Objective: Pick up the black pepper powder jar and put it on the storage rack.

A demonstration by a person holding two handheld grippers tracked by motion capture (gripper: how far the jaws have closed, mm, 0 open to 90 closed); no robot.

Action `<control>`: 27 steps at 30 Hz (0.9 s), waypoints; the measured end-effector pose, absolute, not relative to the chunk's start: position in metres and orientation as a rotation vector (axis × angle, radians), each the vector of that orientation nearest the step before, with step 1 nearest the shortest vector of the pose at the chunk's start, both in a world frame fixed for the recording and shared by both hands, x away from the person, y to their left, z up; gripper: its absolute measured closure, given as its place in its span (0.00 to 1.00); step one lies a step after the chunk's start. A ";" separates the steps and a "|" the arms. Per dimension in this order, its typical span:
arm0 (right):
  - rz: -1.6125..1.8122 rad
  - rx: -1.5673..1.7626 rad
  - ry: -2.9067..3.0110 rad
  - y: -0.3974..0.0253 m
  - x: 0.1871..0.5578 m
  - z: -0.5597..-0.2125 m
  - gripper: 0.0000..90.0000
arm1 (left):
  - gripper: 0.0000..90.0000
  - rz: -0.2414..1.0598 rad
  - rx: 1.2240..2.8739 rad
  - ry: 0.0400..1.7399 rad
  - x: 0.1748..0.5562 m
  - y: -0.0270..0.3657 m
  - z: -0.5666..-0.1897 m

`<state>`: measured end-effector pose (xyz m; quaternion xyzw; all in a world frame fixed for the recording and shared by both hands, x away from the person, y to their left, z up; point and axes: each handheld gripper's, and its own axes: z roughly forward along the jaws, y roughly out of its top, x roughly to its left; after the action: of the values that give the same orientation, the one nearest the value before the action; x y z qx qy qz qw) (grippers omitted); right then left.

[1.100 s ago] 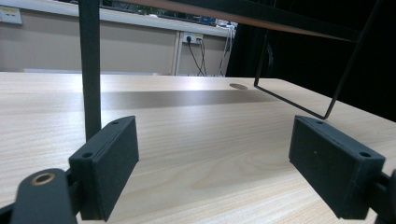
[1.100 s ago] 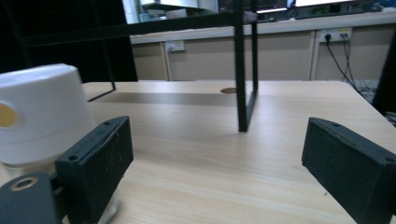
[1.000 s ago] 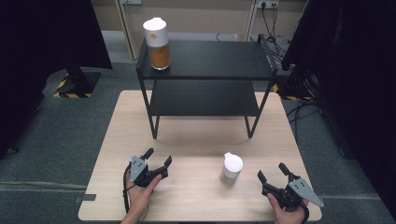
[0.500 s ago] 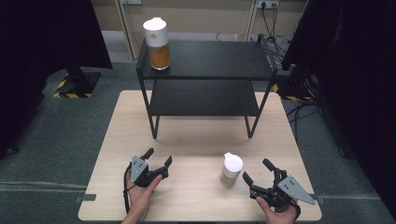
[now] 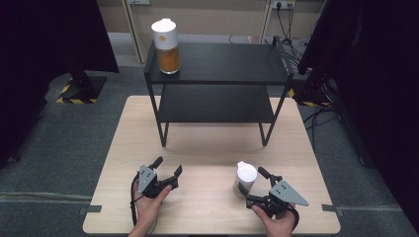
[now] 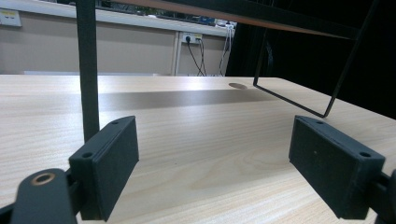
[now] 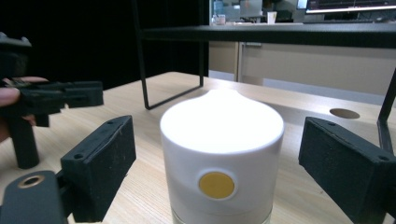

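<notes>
The work is at its start, by the look of it. The white jar (image 5: 245, 178) stands upright on the table (image 5: 207, 148), near the front edge, on the person's right, and nothing has lifted it yet. A second jar with orange contents (image 5: 166, 46) sits on the top left corner of the black shelf (image 5: 222, 64) at the far side of the table (it may mark where such jars go, though that is a guess). What looks done is only the approach; the grasp, the lift and any placing are all left.

The right gripper (image 7: 219, 172) has its jaws wide apart, one on each side of the jar (image 7: 222, 154). In the right gripper view the white lid with its small yellow dot sits squarely between the two black pads, with a clear gap on both sides, so the pads are not touching it. From the high view the right gripper (image 5: 262, 185) sits just beside the jar.

The left gripper (image 5: 167, 169) rests in the hand low over the table on the person's left, well apart from the jar. Its jaws are also spread wide, and the left gripper view shows bare wood between them and a shelf leg (image 6: 87, 70) beyond; it holds nothing.
</notes>
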<state>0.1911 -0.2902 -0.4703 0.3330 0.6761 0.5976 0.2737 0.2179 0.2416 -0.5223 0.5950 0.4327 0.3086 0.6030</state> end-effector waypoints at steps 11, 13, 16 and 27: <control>1.586 0.892 1.853 -0.287 0.201 -0.472 0.24 | 0.17 0.715 1.384 1.001 0.218 0.241 -0.522; 1.581 0.888 1.859 -0.287 0.203 -0.472 0.25 | 0.17 0.714 1.385 1.001 0.218 0.242 -0.521; 1.578 0.890 1.862 -0.286 0.204 -0.473 0.28 | 0.17 0.710 1.381 1.003 0.218 0.242 -0.522; 1.560 0.886 1.864 -0.283 0.205 -0.476 0.34 | 0.17 0.711 1.384 1.002 0.218 0.242 -0.521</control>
<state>0.2045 -0.2826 -0.4759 0.3294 0.6930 0.5800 0.2737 0.2185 0.2419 -0.5214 0.5976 0.4323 0.3070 0.6015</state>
